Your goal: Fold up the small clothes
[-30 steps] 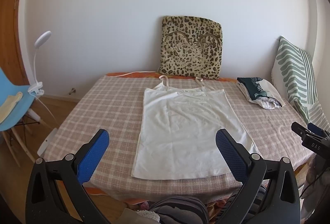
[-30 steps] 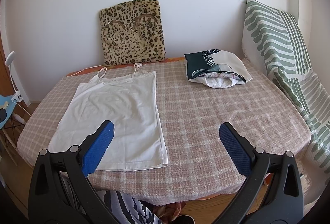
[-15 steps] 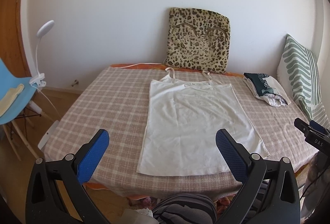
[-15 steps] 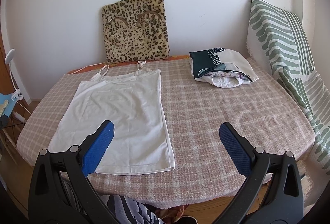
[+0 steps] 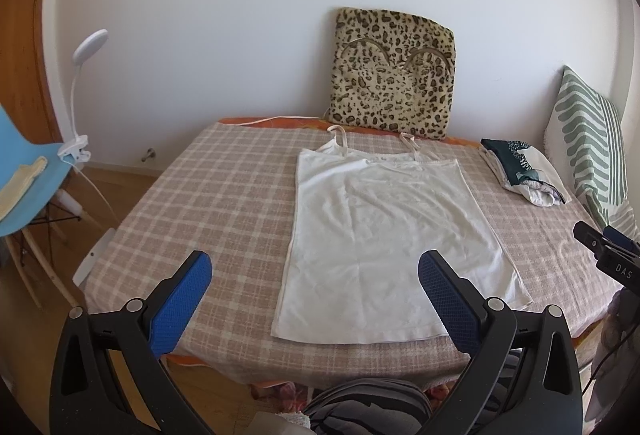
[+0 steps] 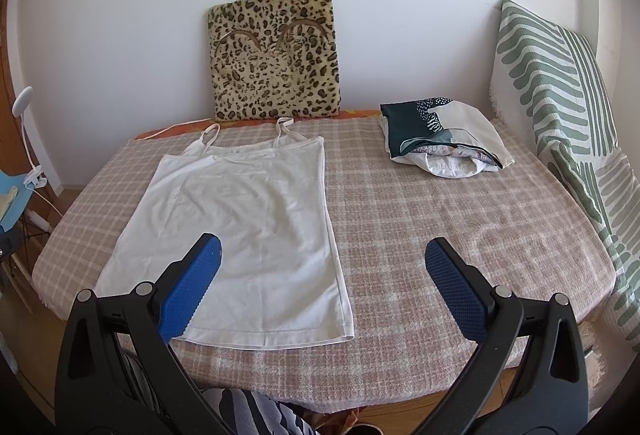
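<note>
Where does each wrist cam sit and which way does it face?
Left wrist: on the left tongs, facing the wall across the table; camisole ahead, the other tongs' tip at right edge.
Right wrist: on the right tongs, same heading, further right; folded pile and striped cushion in view.
Shared: camisole, leopard cushion, pile, lamp.

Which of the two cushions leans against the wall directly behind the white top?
The leopard-print cushion, upright just behind the white camisole's straps. The green-striped cushion stands at the table's right side instead.
</note>
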Available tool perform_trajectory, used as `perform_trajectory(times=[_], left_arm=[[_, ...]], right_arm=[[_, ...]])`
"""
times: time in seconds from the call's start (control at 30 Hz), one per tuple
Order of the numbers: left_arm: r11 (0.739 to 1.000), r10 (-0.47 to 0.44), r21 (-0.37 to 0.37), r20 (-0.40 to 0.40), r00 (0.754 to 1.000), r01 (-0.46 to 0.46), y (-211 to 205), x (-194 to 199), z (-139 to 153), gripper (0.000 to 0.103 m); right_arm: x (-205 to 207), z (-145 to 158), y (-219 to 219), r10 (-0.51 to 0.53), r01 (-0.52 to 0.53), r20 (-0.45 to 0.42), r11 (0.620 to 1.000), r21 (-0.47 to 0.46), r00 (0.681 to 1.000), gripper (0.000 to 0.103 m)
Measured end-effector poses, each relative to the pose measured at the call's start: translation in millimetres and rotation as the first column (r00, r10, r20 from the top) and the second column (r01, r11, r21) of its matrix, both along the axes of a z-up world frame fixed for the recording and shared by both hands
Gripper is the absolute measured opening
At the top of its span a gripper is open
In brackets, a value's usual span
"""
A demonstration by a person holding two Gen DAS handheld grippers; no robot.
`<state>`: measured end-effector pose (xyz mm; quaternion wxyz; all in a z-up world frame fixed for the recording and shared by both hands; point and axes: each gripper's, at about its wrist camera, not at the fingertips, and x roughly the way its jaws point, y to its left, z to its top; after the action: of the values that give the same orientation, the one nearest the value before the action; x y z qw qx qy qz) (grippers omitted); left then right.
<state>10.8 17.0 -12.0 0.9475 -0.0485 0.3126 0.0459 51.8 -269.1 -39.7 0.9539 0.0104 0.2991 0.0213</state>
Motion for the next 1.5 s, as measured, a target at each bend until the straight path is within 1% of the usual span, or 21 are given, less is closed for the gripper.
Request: perform_trajectory(times=[0.27, 0.33, 0.37, 0.43, 0.47, 0.53, 0.63, 0.7, 0.73, 0.77, 0.8, 0.87, 0.93, 1.0, 1.1, 1.23, 1.33, 1.43, 1.5], left_arm=[[0.996, -0.036, -0.081, -0.031, 0.999, 0.034, 14, 4, -16, 0.103], [0.991, -0.047, -0.124, -0.041, 0.998, 0.041, 20, 6, -22, 0.102], [0.986, -0.050, -0.159, -0.044, 0.998, 0.042, 25, 6, -26, 0.102], [0.974, -0.057, -0.220, -0.035, 0.998, 0.048, 35, 7, -35, 0.099], [0.971, -0.055, -0.237, -0.041, 0.998, 0.043, 39, 8, -39, 0.096], [0.963, -0.050, -0.267, -0.074, 0.996, 0.029, 48, 12, -51, 0.092], [0.946, -0.043, -0.325, -0.119, 0.992, 0.002, 64, 17, -70, 0.084], [0.938, -0.043, -0.348, -0.146, 0.988, -0.011, 72, 20, -82, 0.072], [0.935, -0.049, -0.355, -0.160, 0.986, -0.011, 74, 21, -88, 0.069], [0.934, -0.055, -0.358, -0.170, 0.984, -0.010, 76, 22, -94, 0.063], [0.933, -0.062, -0.361, -0.179, 0.982, -0.007, 77, 23, -99, 0.058], [0.928, -0.073, -0.371, -0.200, 0.977, -0.006, 79, 26, -108, 0.053], [0.921, -0.085, -0.390, -0.211, 0.974, -0.004, 80, 28, -116, 0.051], [0.917, -0.094, -0.399, -0.219, 0.971, -0.001, 81, 31, -122, 0.048], [0.913, -0.105, -0.409, -0.226, 0.968, 0.003, 82, 36, -129, 0.048], [0.908, -0.120, -0.419, -0.232, 0.965, 0.012, 83, 43, -136, 0.047], [0.907, -0.120, -0.420, -0.233, 0.965, 0.011, 84, 46, -141, 0.044], [0.898, -0.130, -0.440, -0.234, 0.963, 0.015, 86, 47, -147, 0.038], [0.897, -0.131, -0.442, -0.226, 0.965, 0.018, 86, 47, -150, 0.035]], right_arm=[[13, 9, 15, 0.040, -0.039, 0.021, 0.998, -0.040, 0.999, 0.103], [20, 13, 19, 0.064, -0.063, 0.023, 0.997, -0.038, 0.998, 0.103], [24, 16, 23, 0.078, -0.077, 0.023, 0.996, -0.036, 0.997, 0.103], [33, 22, 30, 0.108, -0.107, 0.024, 0.994, -0.029, 0.994, 0.103], [38, 24, 35, 0.125, -0.125, 0.023, 0.992, -0.024, 0.992, 0.103], [50, 28, 44, 0.166, -0.166, 0.017, 0.986, -0.005, 0.986, 0.103], [71, 30, 63, 0.225, -0.225, -0.008, 0.974, 0.011, 0.974, 0.103], [84, 30, 77, 0.262, -0.262, -0.017, 0.965, 0.005, 0.965, 0.103], [90, 30, 83, 0.275, -0.275, -0.024, 0.961, -0.001, 0.961, 0.103], [96, 29, 90, 0.289, -0.289, -0.032, 0.957, -0.001, 0.957, 0.102], [102, 29, 97, 0.307, -0.307, -0.041, 0.952, 0.006, 0.951, 0.099], [115, 27, 110, 0.336, -0.335, -0.061, 0.942, 0.018, 0.940, 0.095], [128, 25, 125, 0.365, -0.364, -0.086, 0.931, 0.023, 0.927, 0.092], [141, 21, 142, 0.393, -0.393, -0.115, 0.919, 0.024, 0.912, 0.086], [162, 15, 168, 0.432, -0.432, -0.163, 0.901, 0.036, 0.887, 0.081], [190, 5, 205, 0.468, -0.468, -0.216, 0.882, 0.056, 0.857, 0.078], [211, -5, 231, 0.489, -0.486, -0.251, 0.871, 0.075, 0.836, 0.076], [233, -17, 258, 0.502, -0.500, -0.287, 0.862, 0.086, 0.816, 0.074], [245, -25, 273, 0.514, -0.513, -0.306, 0.854, 0.090, 0.801, 0.073]])
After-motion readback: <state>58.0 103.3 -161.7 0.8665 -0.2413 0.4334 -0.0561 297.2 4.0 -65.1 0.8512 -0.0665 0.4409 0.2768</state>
